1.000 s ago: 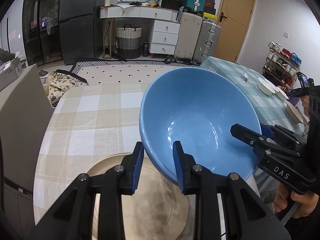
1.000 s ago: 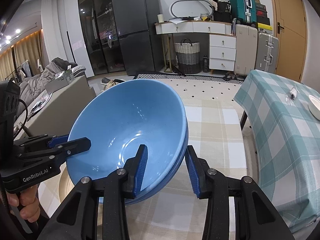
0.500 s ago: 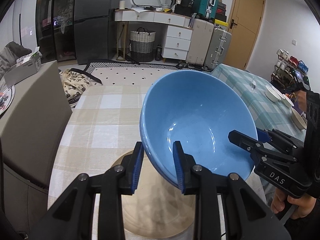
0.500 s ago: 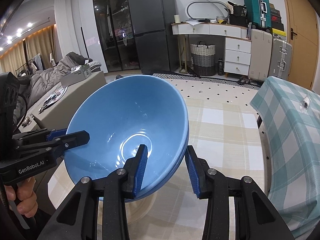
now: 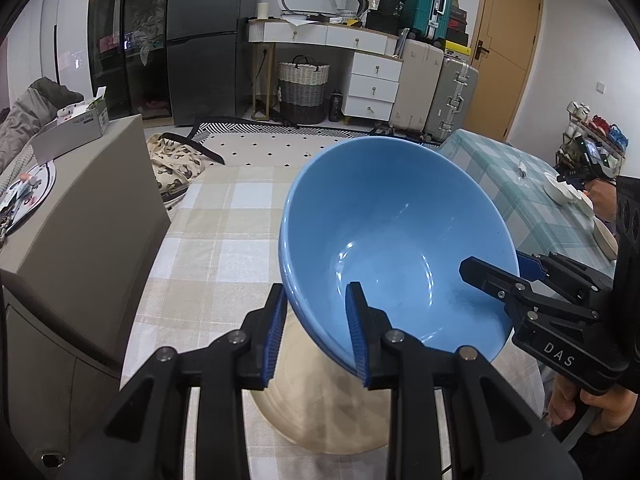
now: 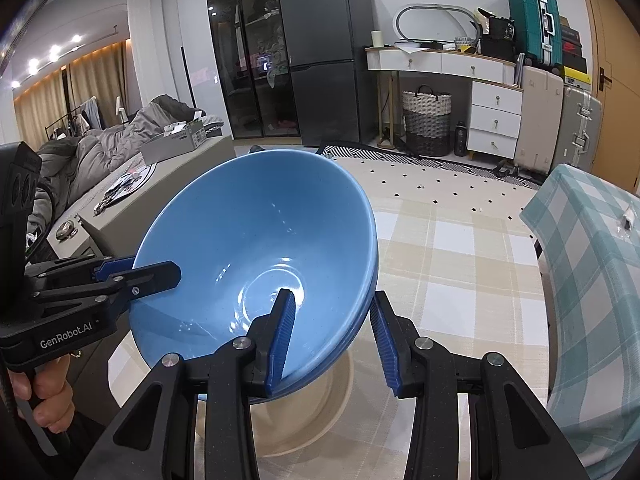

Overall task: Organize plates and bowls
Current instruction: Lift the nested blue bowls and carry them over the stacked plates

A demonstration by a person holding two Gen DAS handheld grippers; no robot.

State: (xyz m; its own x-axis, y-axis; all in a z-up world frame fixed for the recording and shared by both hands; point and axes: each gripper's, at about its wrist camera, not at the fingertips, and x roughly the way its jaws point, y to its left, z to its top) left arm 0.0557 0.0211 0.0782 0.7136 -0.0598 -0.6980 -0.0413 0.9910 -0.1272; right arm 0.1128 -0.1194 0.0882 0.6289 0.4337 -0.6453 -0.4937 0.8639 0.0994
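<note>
A large blue bowl [image 5: 396, 236] hangs in the air, held by both grippers on opposite sides of its rim. My left gripper [image 5: 316, 334] is shut on the near rim in the left wrist view. My right gripper [image 6: 332, 340] is shut on the rim in the right wrist view, where the bowl [image 6: 256, 248] shows a double rim edge like two nested bowls. A beige plate [image 5: 320, 412] lies on the checked table below the bowl; it also shows in the right wrist view [image 6: 304, 420].
The beige checked tablecloth [image 5: 216, 240] covers the table. A grey cabinet [image 5: 72, 216] stands at its left. A second table with a green checked cloth [image 5: 528, 192] at the right carries white dishes [image 5: 560, 192]. Suitcases, drawers and a basket stand far back.
Both grippers have risen with the blue bowl. The beige plate and the table now look smaller and farther below.
</note>
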